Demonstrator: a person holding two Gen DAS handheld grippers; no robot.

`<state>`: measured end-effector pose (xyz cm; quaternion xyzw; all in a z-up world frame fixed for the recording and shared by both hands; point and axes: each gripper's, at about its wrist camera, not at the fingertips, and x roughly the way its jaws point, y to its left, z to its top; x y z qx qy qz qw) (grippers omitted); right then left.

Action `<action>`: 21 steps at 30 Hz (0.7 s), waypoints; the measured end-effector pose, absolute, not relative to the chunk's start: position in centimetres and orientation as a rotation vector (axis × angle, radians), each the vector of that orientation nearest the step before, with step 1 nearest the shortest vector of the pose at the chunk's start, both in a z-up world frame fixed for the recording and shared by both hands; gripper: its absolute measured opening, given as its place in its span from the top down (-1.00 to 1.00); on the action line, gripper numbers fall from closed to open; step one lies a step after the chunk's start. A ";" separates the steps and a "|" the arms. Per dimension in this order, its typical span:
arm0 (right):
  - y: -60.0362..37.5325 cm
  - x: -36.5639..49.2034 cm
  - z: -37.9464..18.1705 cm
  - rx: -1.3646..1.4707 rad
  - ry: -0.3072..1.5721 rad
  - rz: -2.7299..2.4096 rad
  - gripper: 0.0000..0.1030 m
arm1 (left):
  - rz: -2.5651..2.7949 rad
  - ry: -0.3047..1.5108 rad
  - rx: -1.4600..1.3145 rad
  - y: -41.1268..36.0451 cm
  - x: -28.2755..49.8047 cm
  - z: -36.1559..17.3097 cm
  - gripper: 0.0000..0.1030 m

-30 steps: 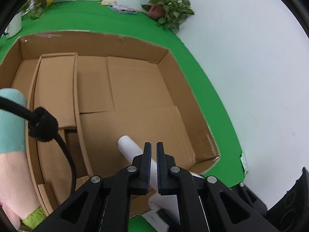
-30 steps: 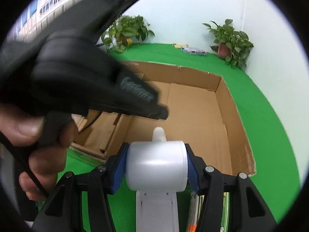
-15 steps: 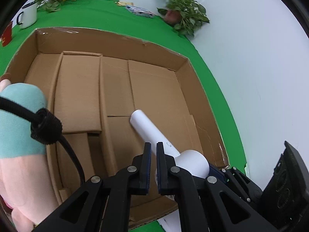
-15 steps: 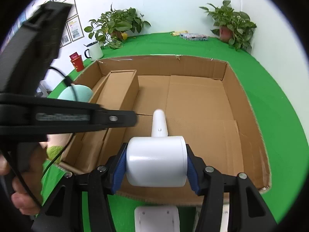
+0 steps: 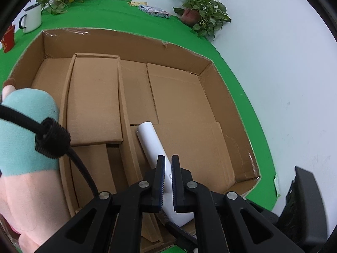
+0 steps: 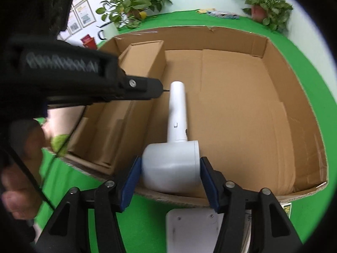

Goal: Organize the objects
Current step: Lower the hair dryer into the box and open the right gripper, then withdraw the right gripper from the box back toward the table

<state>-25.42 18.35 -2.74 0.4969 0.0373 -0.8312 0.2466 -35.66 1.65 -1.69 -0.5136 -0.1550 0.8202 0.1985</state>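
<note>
green tabletop (image 5: 109, 19), white walls (image 5: 284, 84), potted plants (image 6: 134, 2)

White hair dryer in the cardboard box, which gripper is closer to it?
Right. The right gripper straddles the hair dryer's barrel, jaws opening. The left gripper is shut and empty, above its handle.
</note>
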 end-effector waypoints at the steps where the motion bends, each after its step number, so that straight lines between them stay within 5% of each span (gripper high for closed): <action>1: 18.7 -25.4 -2.4 1.356 0.073 -2.246 -0.21 | 2.324 -0.422 -1.424 1.5 -35.4 -1.4 0.92; 9: 21.0 -27.4 -0.5 1.316 0.016 -2.264 -0.21 | 2.465 -0.280 -1.367 0.4 -32.6 -0.7 0.79; 18: 16.7 -31.2 -4.2 1.454 0.216 -2.059 0.42 | 2.456 -0.221 -1.410 -0.1 -30.9 -2.0 0.79; 21: 16.1 -31.0 -4.5 1.446 0.236 -2.085 0.47 | 2.449 -0.229 -1.410 -0.2 -30.8 -2.3 0.78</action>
